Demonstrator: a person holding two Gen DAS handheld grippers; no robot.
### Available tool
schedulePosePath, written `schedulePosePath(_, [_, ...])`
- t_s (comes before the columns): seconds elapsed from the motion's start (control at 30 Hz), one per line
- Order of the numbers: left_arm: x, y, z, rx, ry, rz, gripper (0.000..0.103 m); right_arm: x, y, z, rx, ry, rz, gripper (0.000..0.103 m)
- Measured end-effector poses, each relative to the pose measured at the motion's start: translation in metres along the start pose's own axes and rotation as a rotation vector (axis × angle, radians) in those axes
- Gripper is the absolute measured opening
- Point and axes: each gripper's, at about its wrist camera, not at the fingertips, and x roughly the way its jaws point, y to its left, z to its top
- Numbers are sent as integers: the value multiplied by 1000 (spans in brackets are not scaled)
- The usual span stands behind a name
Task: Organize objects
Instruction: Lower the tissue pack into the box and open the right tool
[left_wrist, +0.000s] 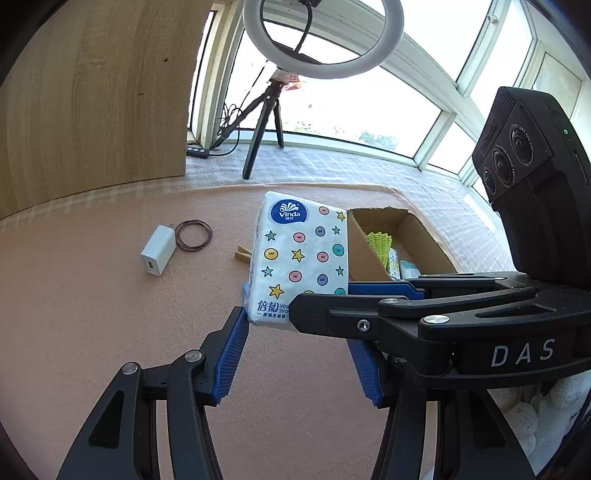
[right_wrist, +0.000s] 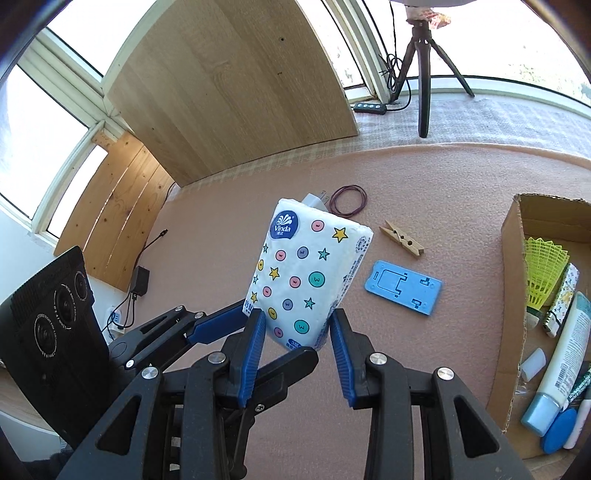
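A white Vinda tissue pack (left_wrist: 299, 254) (right_wrist: 299, 273) printed with stars and dots hangs tilted above the pink mat (left_wrist: 92, 314). Both grippers hold its lower end. My right gripper (right_wrist: 298, 317) is shut on it, blue pads pressing its two faces. My left gripper (left_wrist: 295, 326) grips it across its width: one pad touches the lower left corner, while the other is hidden behind the right gripper's fingers (left_wrist: 384, 290). To the right stands an open cardboard box (left_wrist: 369, 258) (right_wrist: 513, 295) holding a yellow shuttlecock (right_wrist: 543, 266), tubes and small items.
On the mat lie a white charger (left_wrist: 157, 251), a brown elastic ring (right_wrist: 365, 201), a wooden clothespin (right_wrist: 404, 243) and a blue plastic plate (right_wrist: 402, 286). A ring light tripod (left_wrist: 266, 122) stands at the window, with a wooden panel (left_wrist: 92, 103) to its left.
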Motion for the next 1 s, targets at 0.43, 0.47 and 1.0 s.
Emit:
schedulePosePath(0.43, [64, -91, 21, 115, 56, -101, 58, -53, -86, -20, 128, -79, -70, 33])
schedulePosePath(0.47, [69, -97, 23, 122, 60, -108, 58, -57, -93, -20, 136, -82, -75, 33])
schedulePosePath(1.0, [134, -162, 36, 184, 124, -170, 58, -82, -168, -26, 220, -98, -143, 33])
